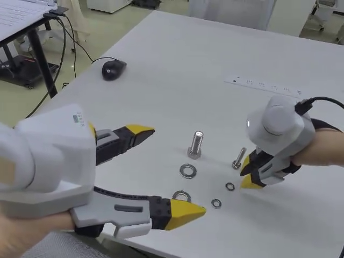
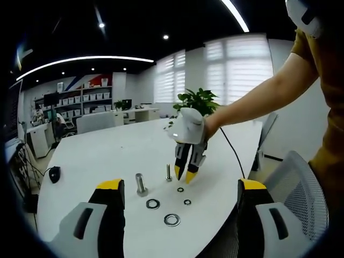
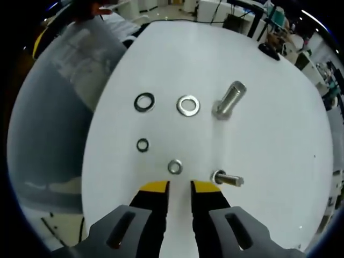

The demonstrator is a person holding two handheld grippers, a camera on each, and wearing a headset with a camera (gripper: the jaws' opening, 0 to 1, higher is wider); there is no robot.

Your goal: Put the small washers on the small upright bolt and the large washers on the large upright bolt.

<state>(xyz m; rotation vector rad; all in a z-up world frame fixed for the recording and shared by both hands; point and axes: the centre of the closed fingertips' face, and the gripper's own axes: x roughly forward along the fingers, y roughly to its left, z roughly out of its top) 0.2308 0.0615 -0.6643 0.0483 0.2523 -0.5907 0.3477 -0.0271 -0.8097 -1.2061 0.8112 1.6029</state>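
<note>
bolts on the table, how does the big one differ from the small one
The large bolt is taller and thicker than the small bolt. The large bolt stands by a large washer; the small bolt stands close to the right gripper. Both are silver, upright, with no washer on yet.

A white tabletop (image 1: 215, 59) carries a black mouse (image 1: 113, 69) and a power strip (image 1: 263, 85); pale floor (image 1: 16, 107) lies beyond; blinds cover bright windows (image 2: 236, 64); light strips (image 2: 80, 59) cross the dark ceiling; shelves (image 2: 80, 99), a plant (image 2: 200, 99) and a mesh chair (image 2: 301, 185) stand around.
</note>
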